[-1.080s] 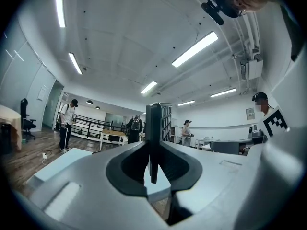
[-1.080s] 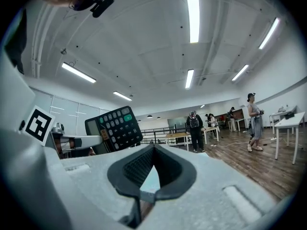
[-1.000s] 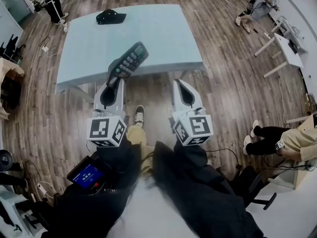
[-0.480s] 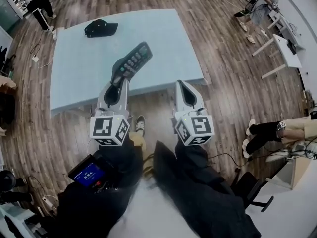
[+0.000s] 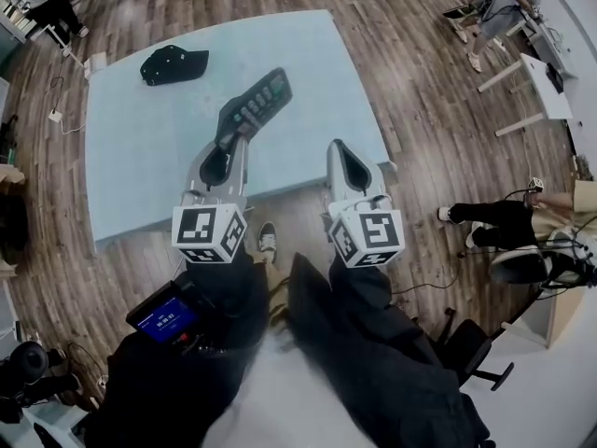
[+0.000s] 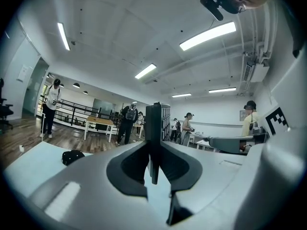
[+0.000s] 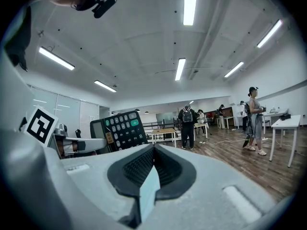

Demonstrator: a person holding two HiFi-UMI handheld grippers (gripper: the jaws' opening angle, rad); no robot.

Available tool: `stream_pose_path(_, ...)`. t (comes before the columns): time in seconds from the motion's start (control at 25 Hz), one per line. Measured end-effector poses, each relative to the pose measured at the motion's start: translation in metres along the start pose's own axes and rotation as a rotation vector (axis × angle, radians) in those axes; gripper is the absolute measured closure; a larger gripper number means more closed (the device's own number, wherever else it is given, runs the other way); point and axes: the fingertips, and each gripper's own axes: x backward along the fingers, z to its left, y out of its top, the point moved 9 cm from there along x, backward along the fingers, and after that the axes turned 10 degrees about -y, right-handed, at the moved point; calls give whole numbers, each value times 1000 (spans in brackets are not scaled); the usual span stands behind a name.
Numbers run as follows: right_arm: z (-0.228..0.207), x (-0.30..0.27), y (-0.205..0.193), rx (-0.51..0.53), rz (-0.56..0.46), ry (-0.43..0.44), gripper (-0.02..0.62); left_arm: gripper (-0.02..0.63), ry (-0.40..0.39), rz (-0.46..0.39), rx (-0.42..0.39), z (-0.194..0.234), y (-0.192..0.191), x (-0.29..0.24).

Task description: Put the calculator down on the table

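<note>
Step in hand: carrying the calculator [image 5: 256, 106] out over the counter [image 5: 131, 161] to set it down. I judge it not yet down.
Left gripper [image 5: 232, 138]: its fingers [image 6: 125, 166] are clenched on the calculator's near end, which shows edge-on between them in the left gripper view.
Right gripper [image 5: 341, 148]: its fingers [image 7: 138, 169] are pressed together on nothing, and it hangs at the counter's near edge, out of the job.
Where the calculator is: in the air past the near edge and over the light blue counter, well apart from the black object [image 5: 173, 64] at the far left.
Long axis: it runs from the left fingers up and right in the head view, away from the person.
Which way it points: the display end sits at the fingers and the key end leads outward.
Face: it's rolled onto its edge, with the keys turned toward the right gripper, whose view shows the keypad plainly.
Doing it well: roll the wrist so the back faces the counter, then lower gently.
Touchdown: let the far end or the whole back meet the surface before letting go, because dropping it on edge would tip or clatter it.
Spot: the bare middle patch looks good, away from the edge and the black object.
Release: only part the fingers once it rests flat, then draw straight back along its length so the pads don't drag it.
</note>
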Motion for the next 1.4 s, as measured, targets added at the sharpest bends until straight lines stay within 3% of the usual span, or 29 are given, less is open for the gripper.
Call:
stream_pose_path(0.36,-60,-27,-18,-9,16,20,597,551,26,45,17,-17,-28,-56)
stream_pose_path(0.8,-69,-52,-17,29,85,74,598,551,98,104,105,-12,-47,-61)
stream_pose_path(0.96,-70,-65,-39,39,150,82,598,551,123,163,170,0,-72,-65)
stream_pose_path(1.24,-54,-99,-71,47,260,106,598,551,159,267,370,41,-127,-75)
stream_pose_path(1.4,-52,-89,-84,58,295,114,597,551,169,315,438,33,-153,-64)
